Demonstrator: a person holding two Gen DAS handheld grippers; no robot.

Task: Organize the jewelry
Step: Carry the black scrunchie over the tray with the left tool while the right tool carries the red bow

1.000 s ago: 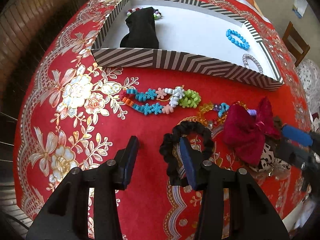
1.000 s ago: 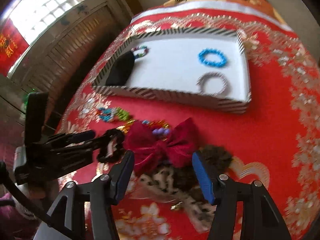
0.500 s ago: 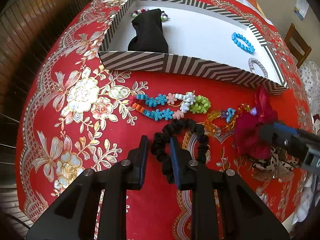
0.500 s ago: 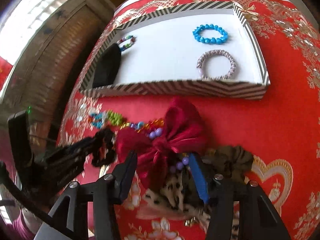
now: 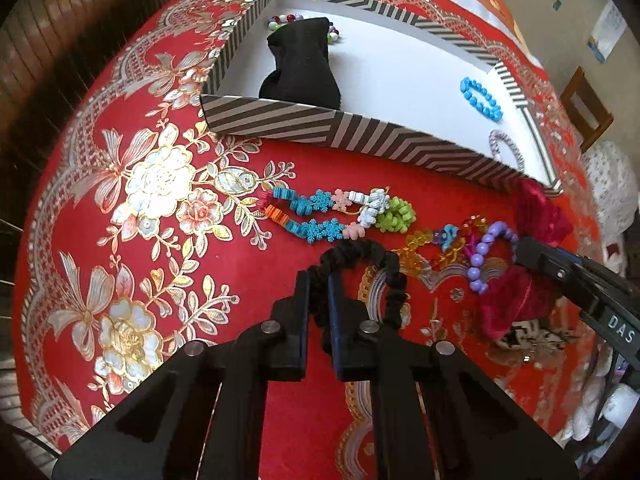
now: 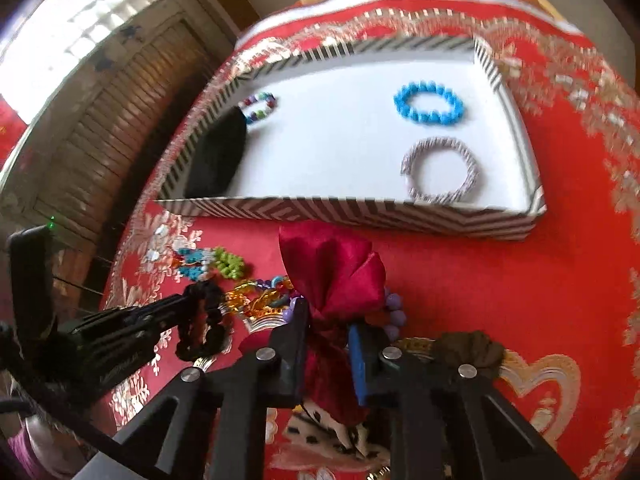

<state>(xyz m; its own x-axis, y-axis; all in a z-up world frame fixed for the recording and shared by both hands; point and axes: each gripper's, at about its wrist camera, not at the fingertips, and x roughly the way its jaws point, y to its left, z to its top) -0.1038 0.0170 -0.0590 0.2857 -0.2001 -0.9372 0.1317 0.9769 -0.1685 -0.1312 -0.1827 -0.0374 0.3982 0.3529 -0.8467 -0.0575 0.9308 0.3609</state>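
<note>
Since a second ago both grippers have closed: the left gripper, then wide apart, now pinches the black ruffled fabric scrunchie, and the right gripper has shut on the knot of the crimson satin bow; both pieces sit on the red and gold floral tablecloth in front of the near wall of the striped, white-floored cardboard tray. The step looks like grasping; next comes lifting each over that wall onto bare floor beside the turquoise bead bracelet. The bow's long axis runs from the gripper toward the tray; the scrunchie's loop points likewise.
</note>
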